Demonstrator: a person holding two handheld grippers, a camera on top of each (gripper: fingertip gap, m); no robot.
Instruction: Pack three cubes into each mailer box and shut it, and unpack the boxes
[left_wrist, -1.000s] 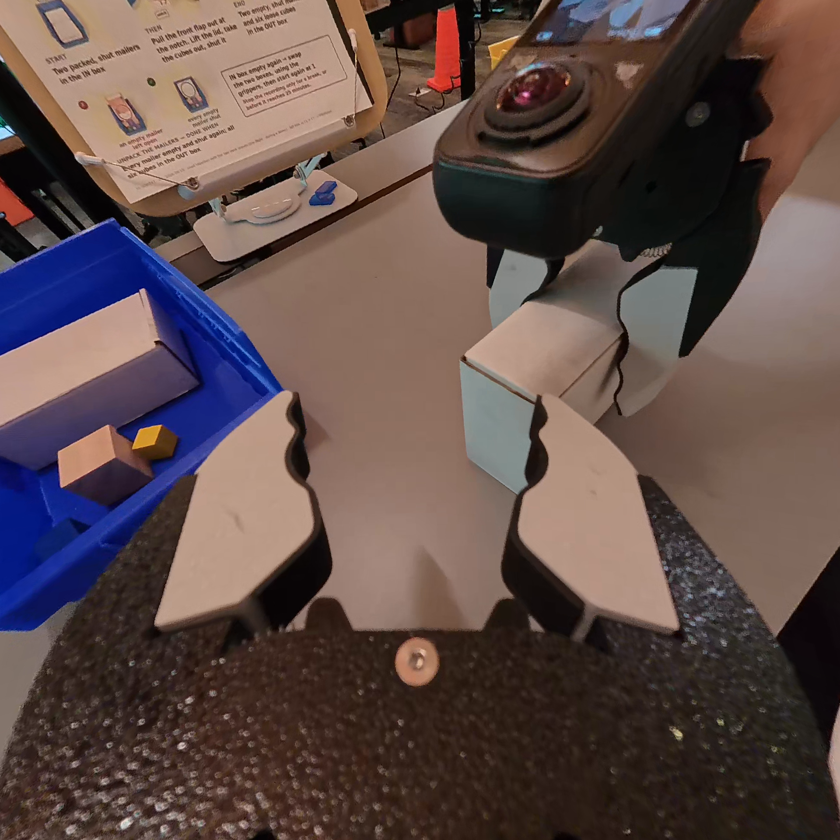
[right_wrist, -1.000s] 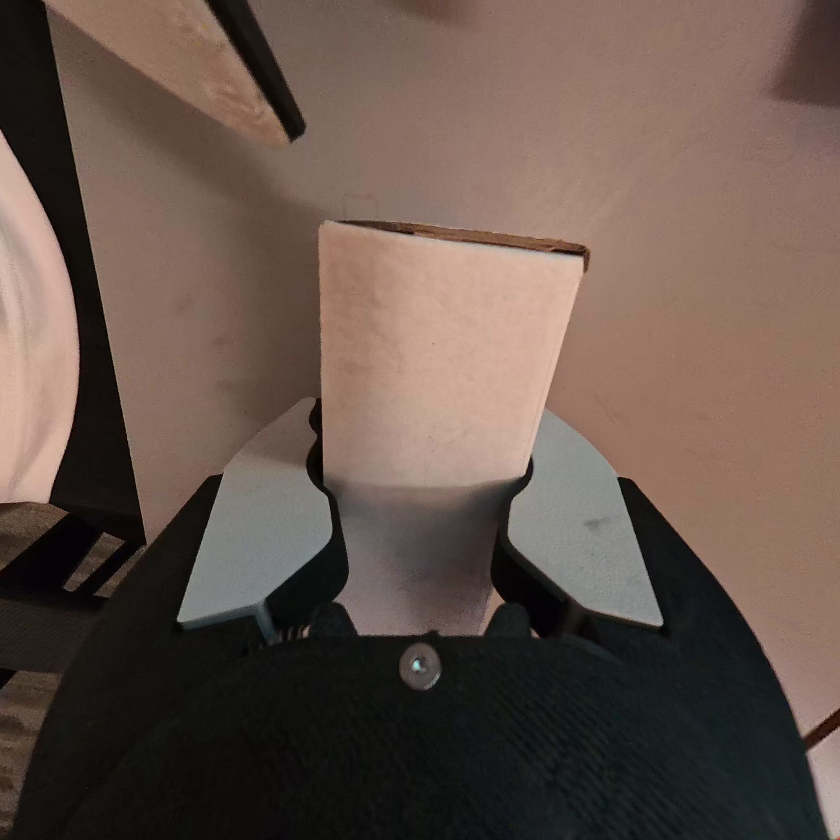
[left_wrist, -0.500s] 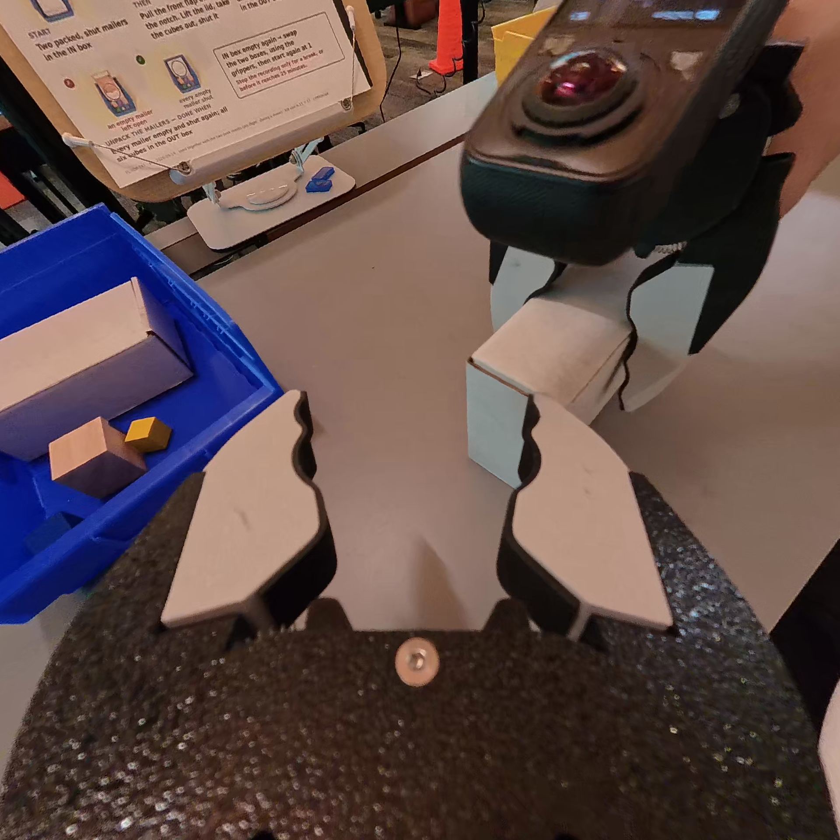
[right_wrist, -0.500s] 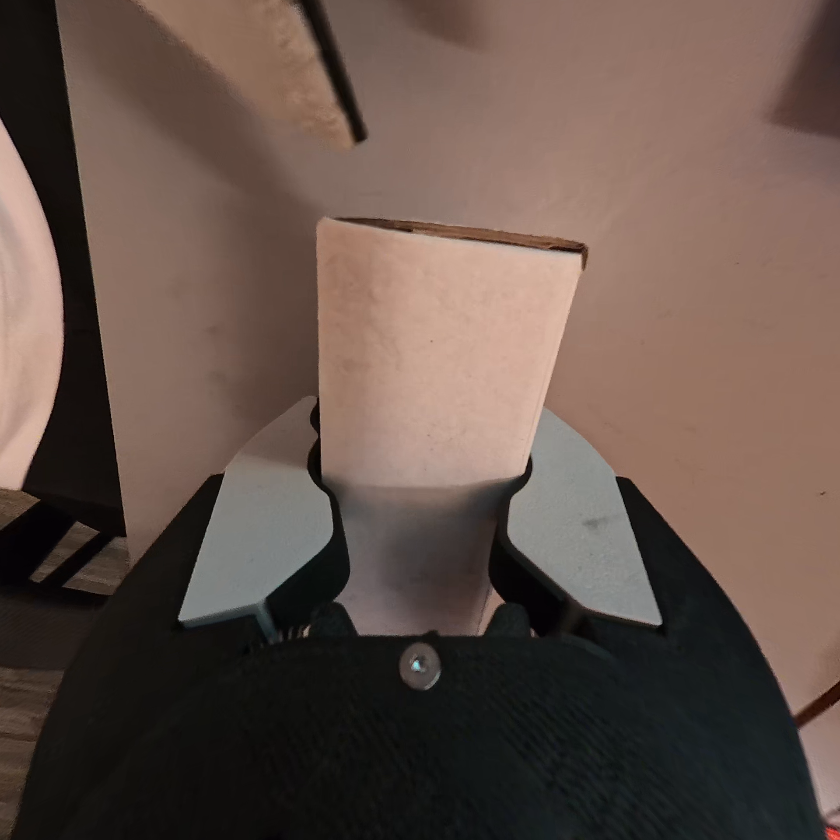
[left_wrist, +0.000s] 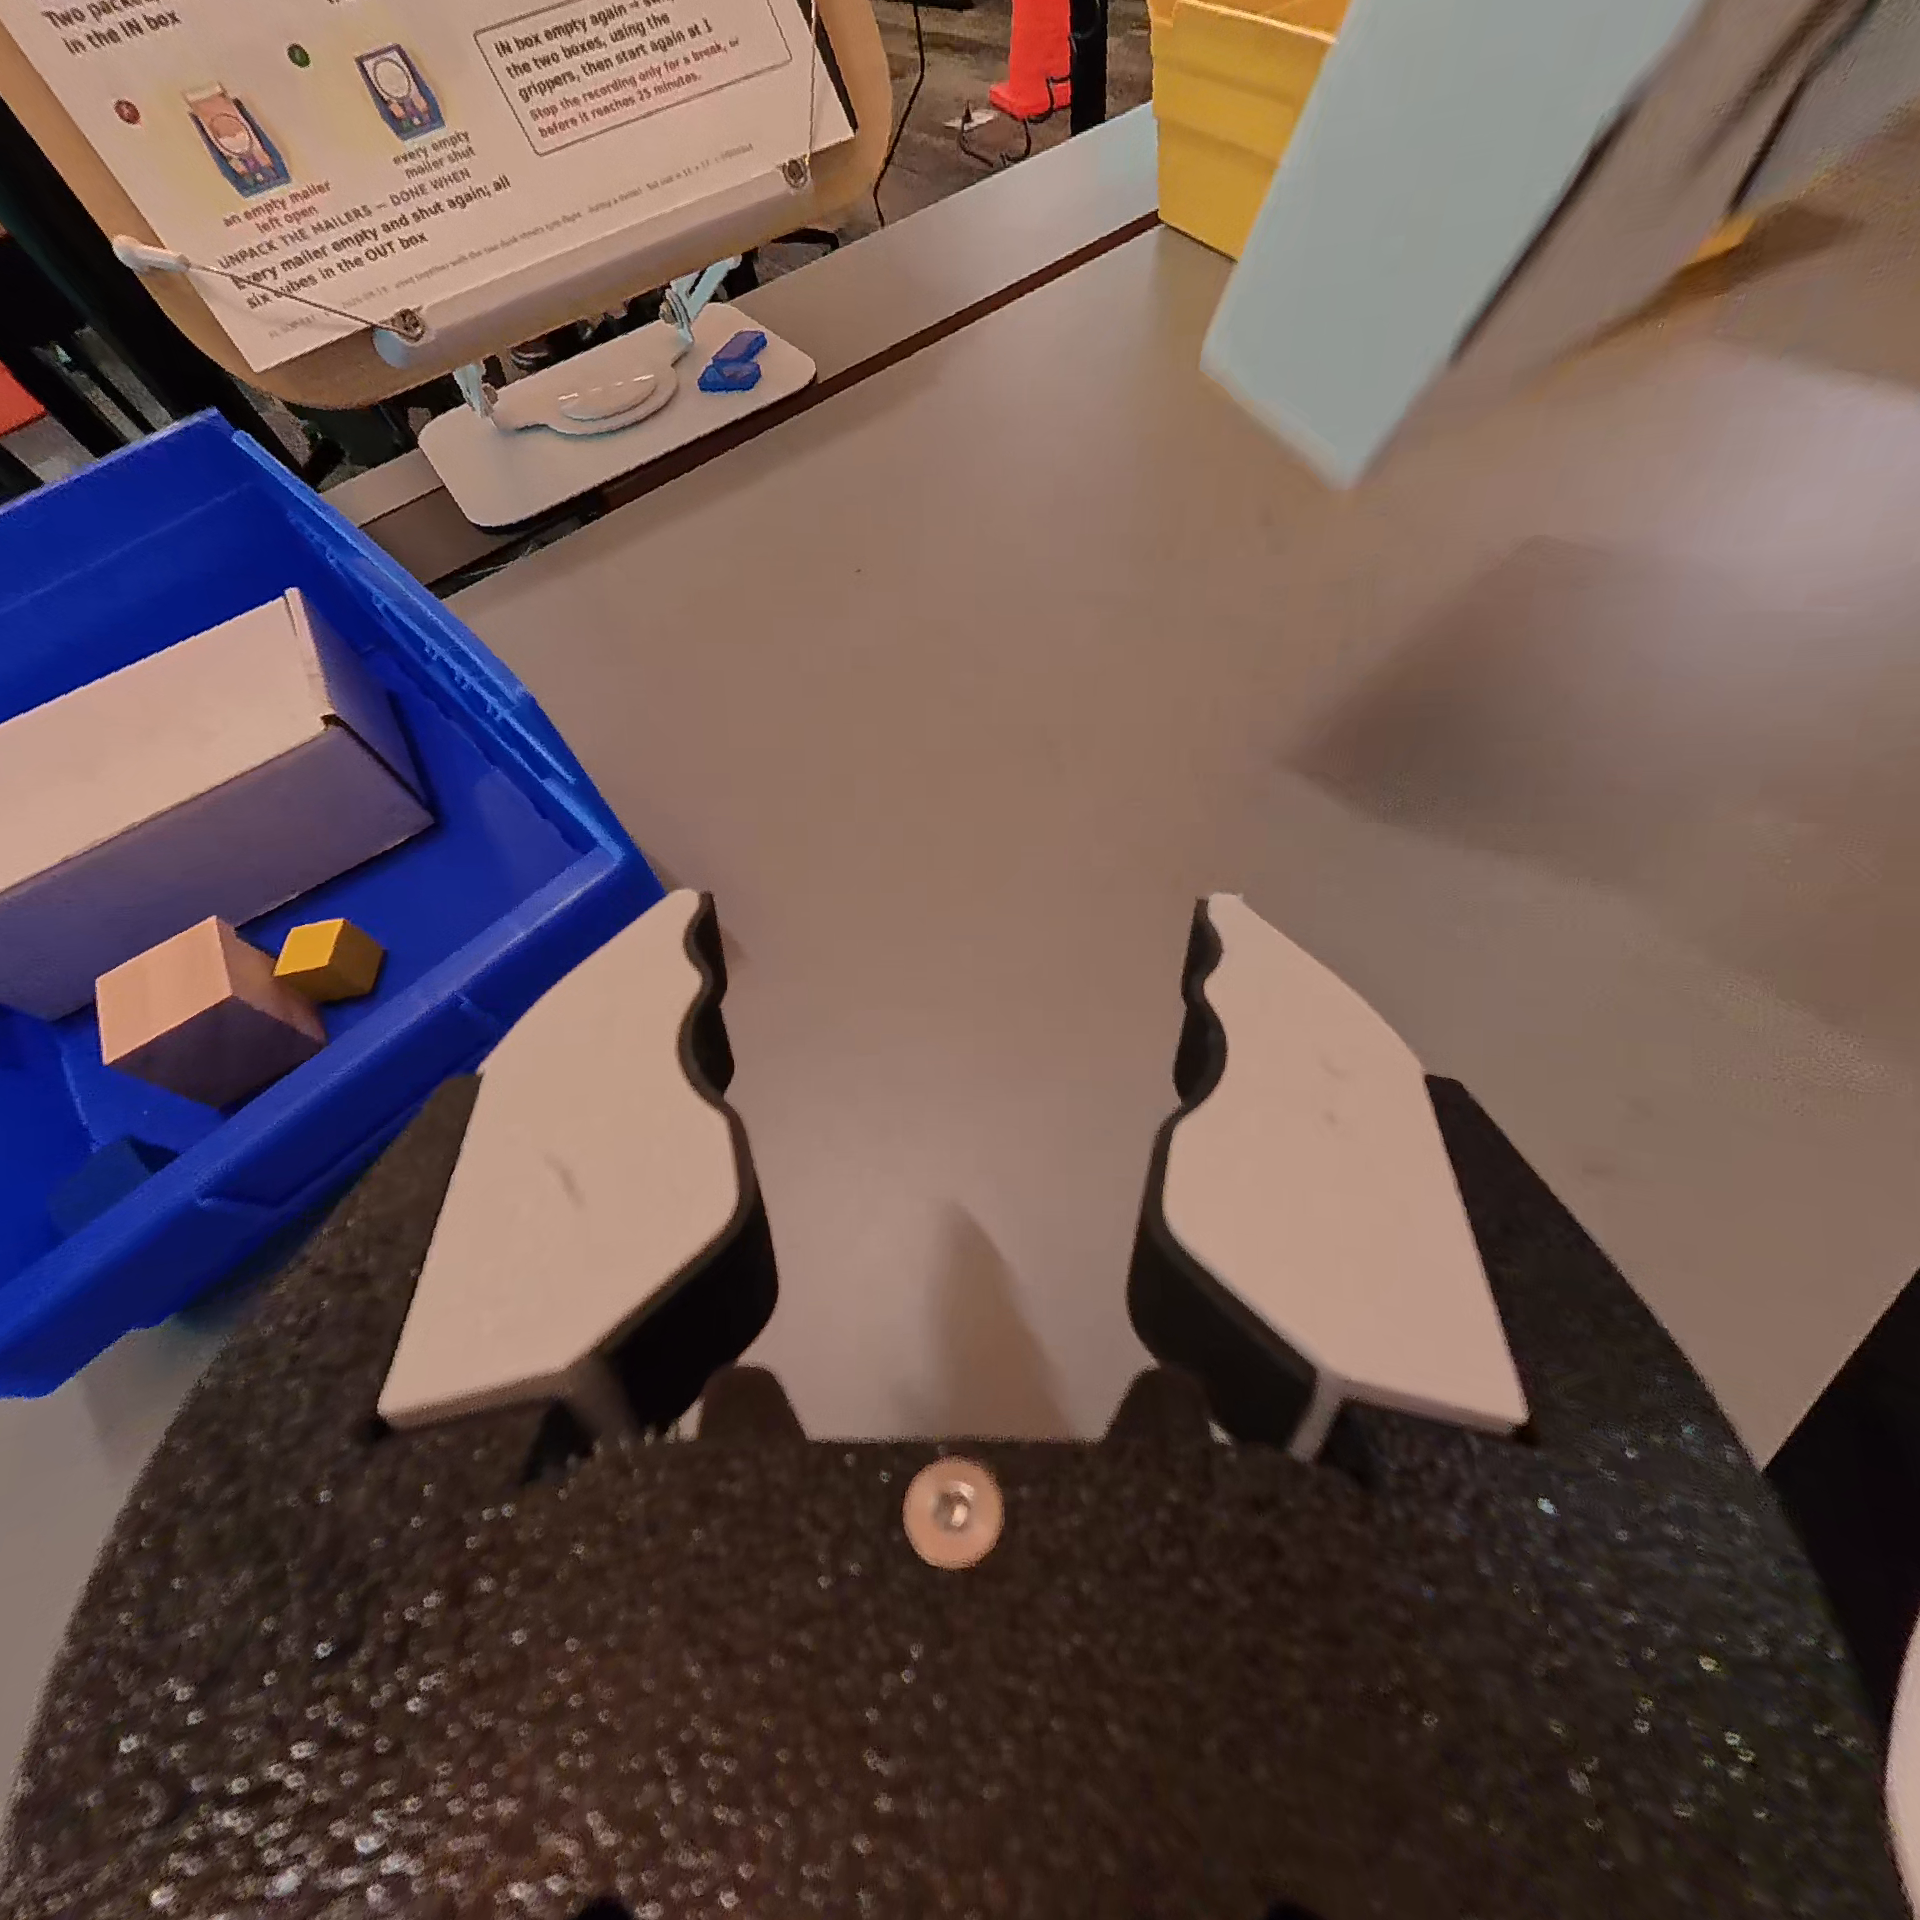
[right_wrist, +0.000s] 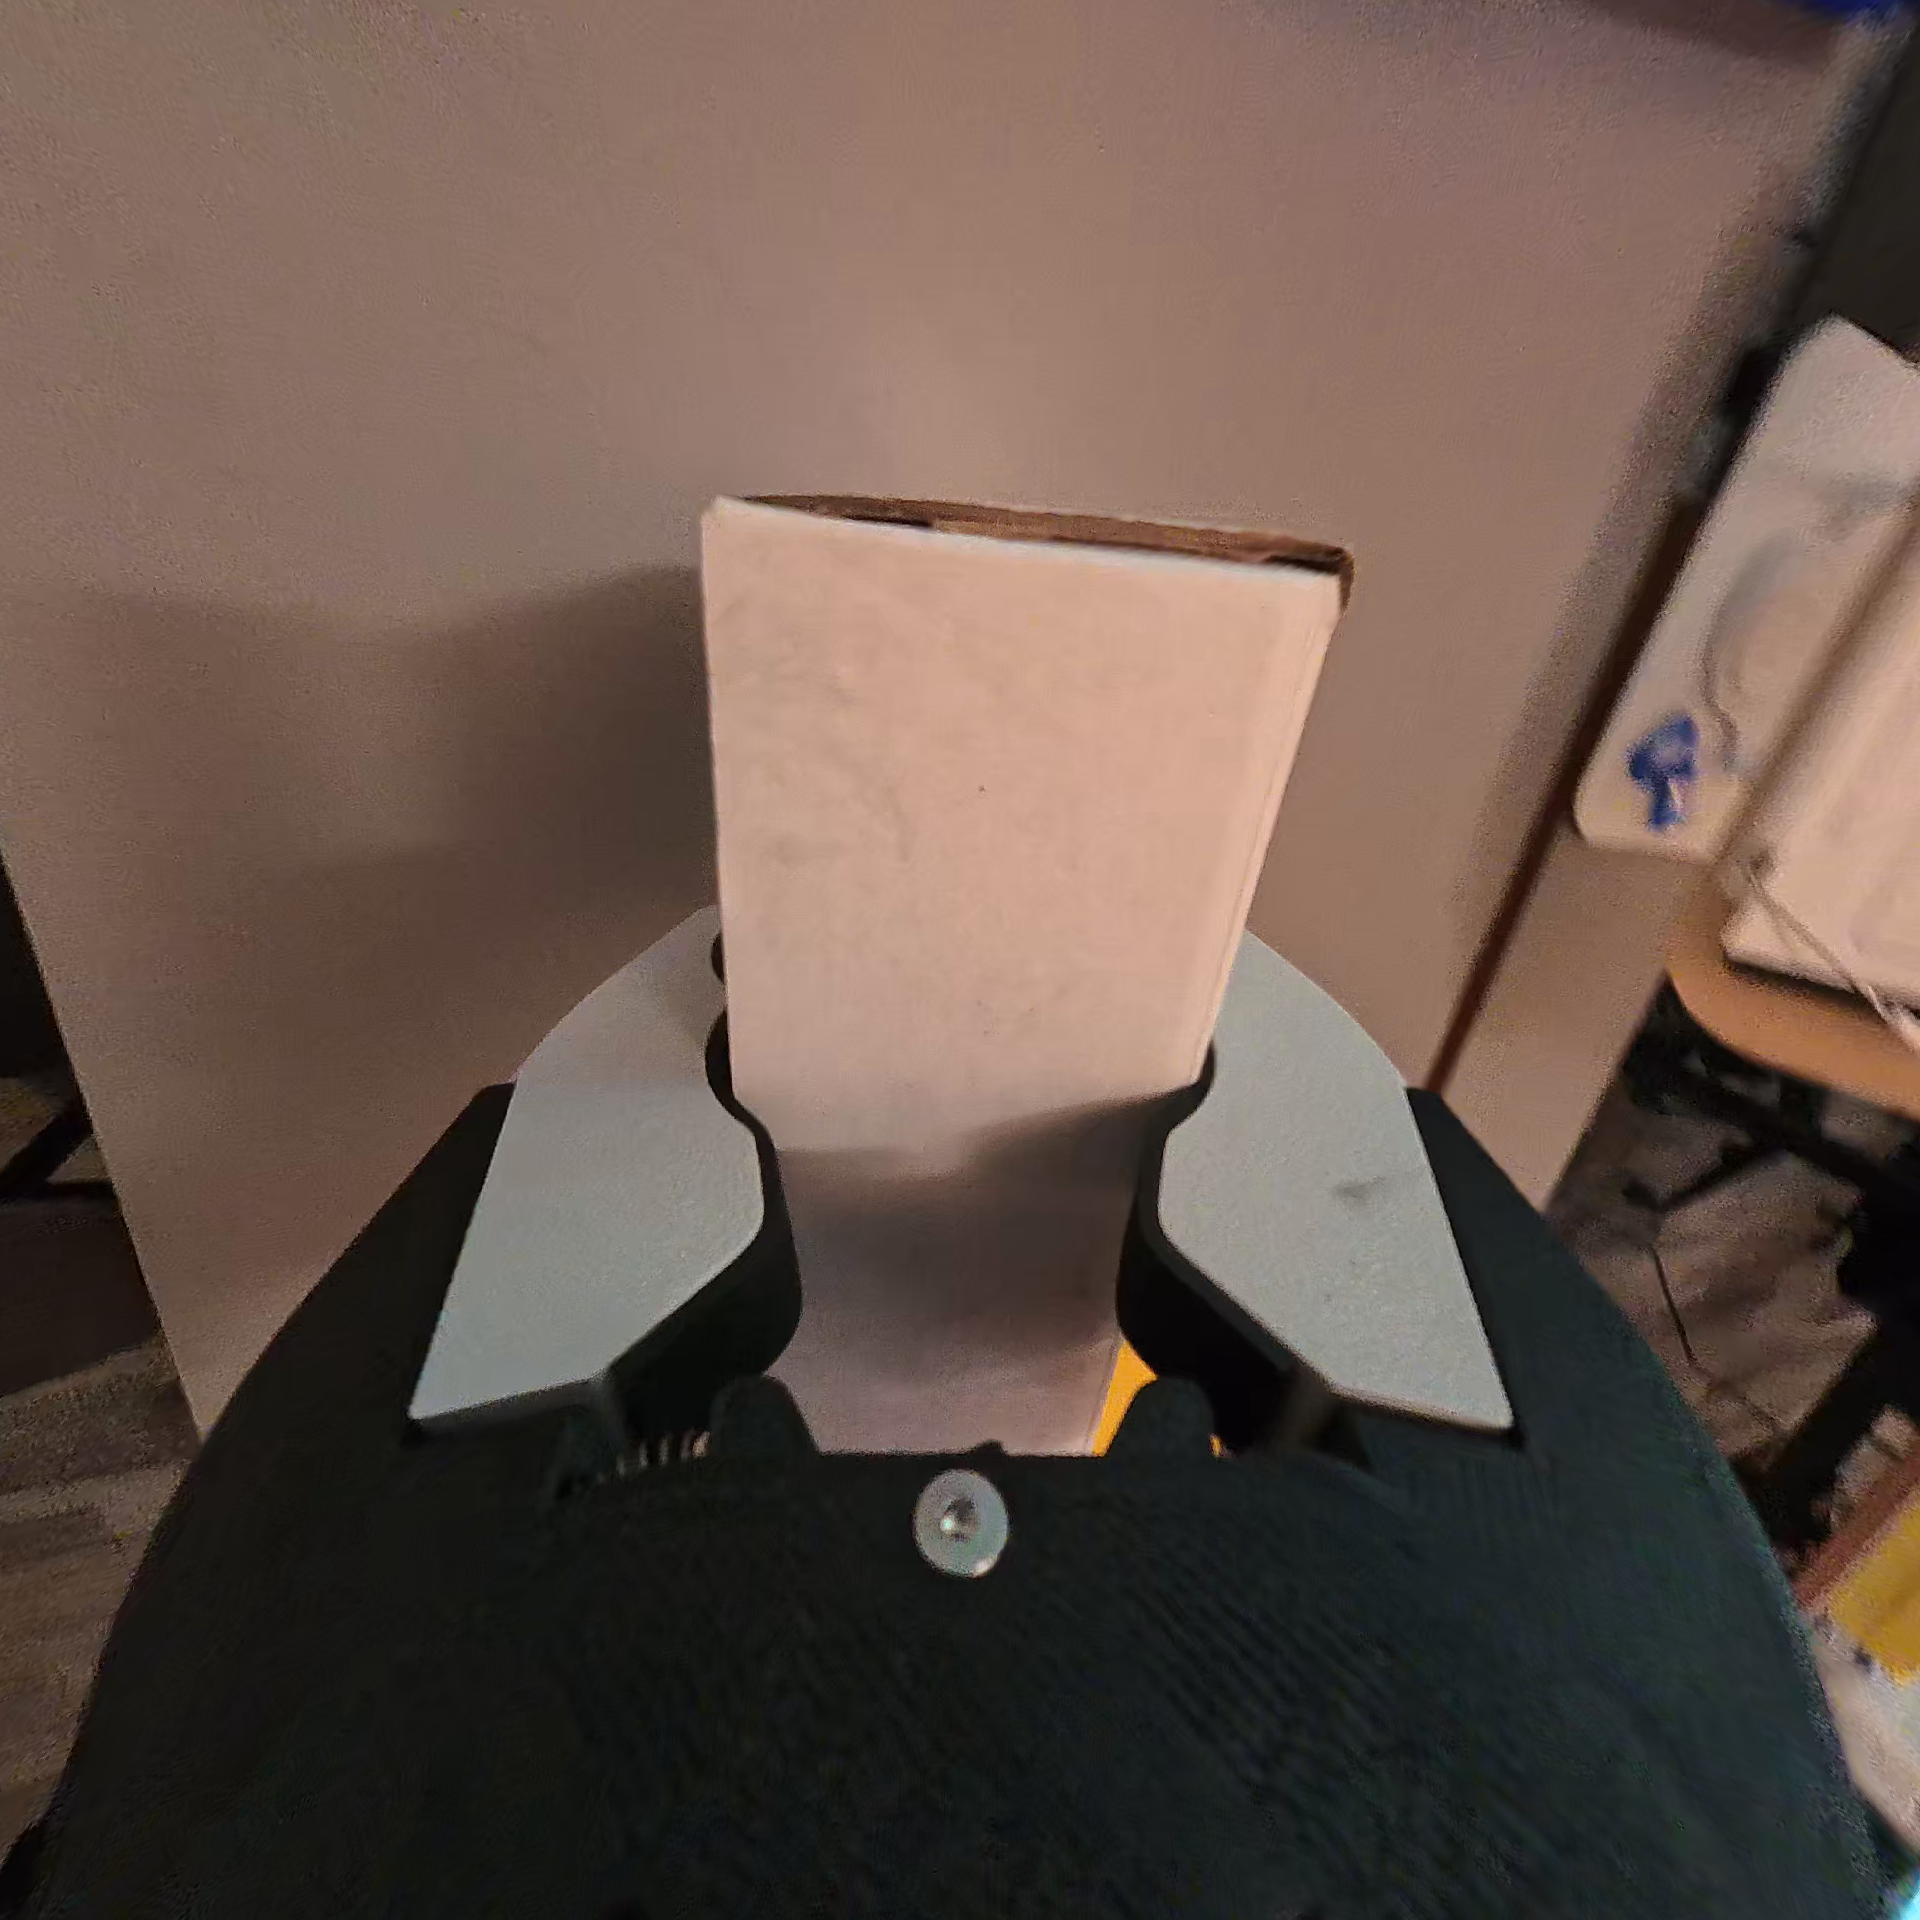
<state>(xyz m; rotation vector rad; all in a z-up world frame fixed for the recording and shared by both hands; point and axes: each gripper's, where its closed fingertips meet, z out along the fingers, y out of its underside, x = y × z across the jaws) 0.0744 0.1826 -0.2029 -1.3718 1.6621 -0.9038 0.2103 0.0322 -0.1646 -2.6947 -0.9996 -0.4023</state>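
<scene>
My right gripper (right_wrist: 961, 997) is shut on a white mailer box (right_wrist: 997, 790) and holds it up off the grey table. The same box (left_wrist: 1434, 218) shows blurred in the air at the upper right of the left wrist view. My left gripper (left_wrist: 951, 925) is open and empty, low over the table (left_wrist: 987, 675) beside the blue bin (left_wrist: 499, 935). In the bin lie a second white mailer box (left_wrist: 187, 769), a wooden cube (left_wrist: 197, 1008), a small yellow cube (left_wrist: 327, 956) and a dark blue cube (left_wrist: 99, 1195).
A yellow bin (left_wrist: 1226, 114) stands at the table's far right edge. An instruction sheet on a stand (left_wrist: 447, 156) with a white base (left_wrist: 613, 405) sits behind the table. An orange cone (left_wrist: 1039, 52) is on the floor beyond. From my left tips it is roughly 20 centimetres to the wooden cube (left_wrist: 197, 1008); from my right, 40 centimetres.
My right gripper has lifted the mailer box off the table and carried it up and to the right. My left gripper has stayed open and shifted slightly.
</scene>
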